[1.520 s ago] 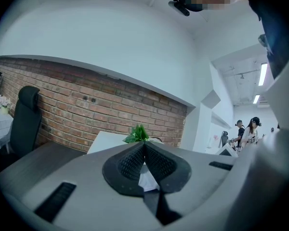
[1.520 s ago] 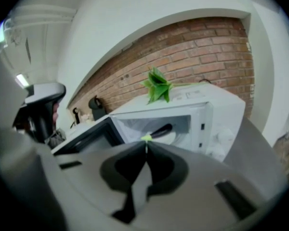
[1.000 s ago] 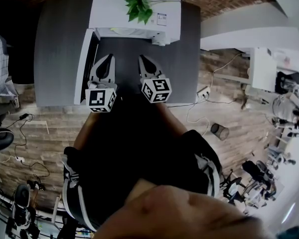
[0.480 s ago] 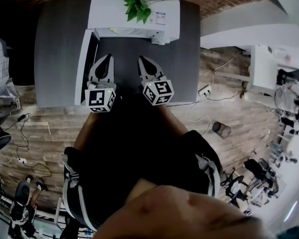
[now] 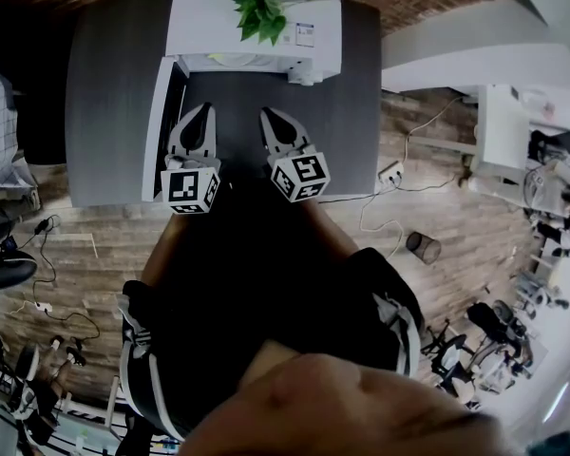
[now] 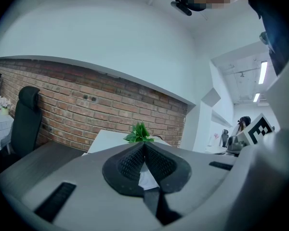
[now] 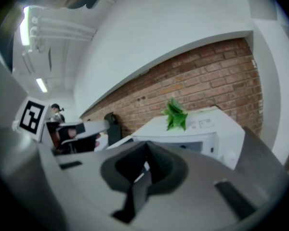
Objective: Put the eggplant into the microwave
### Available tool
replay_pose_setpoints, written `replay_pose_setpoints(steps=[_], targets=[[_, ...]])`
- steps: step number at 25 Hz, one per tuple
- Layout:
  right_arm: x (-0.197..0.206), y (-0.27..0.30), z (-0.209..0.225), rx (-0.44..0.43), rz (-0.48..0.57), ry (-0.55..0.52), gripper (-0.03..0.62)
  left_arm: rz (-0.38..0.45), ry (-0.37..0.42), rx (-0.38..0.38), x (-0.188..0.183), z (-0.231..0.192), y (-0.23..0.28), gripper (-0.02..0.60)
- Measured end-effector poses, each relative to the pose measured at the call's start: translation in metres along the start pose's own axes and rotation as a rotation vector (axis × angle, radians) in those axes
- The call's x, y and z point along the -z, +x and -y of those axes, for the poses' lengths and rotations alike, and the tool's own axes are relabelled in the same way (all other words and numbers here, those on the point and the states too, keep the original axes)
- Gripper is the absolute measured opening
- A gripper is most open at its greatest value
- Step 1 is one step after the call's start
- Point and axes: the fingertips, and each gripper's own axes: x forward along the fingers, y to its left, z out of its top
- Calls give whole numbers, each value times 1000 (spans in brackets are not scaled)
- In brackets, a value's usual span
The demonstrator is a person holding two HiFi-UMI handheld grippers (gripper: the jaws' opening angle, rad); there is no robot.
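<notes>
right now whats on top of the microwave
A small green plant sits on the microwave's white top, with a printed label beside it. The leaves cover whatever pot or base the plant stands in, so that cannot be seen.

Right tool (image 5: 268, 117) slightly farther left than before.

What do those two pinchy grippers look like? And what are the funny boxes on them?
The left gripper and right gripper look alike. Each has a pale grey body that narrows toward the tip, with black ribbed pads on the inside. At the back of each sits a white cube printed with black square markers. The person wears dark clothing with white stripes at the sides.
</notes>
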Motion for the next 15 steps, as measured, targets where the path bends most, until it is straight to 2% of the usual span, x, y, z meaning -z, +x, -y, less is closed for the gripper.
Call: replay_pose_setpoints(steps=[15], targets=[[3,0,1,4,-5,3,31,5,-3,-2,0,-1,0,35]])
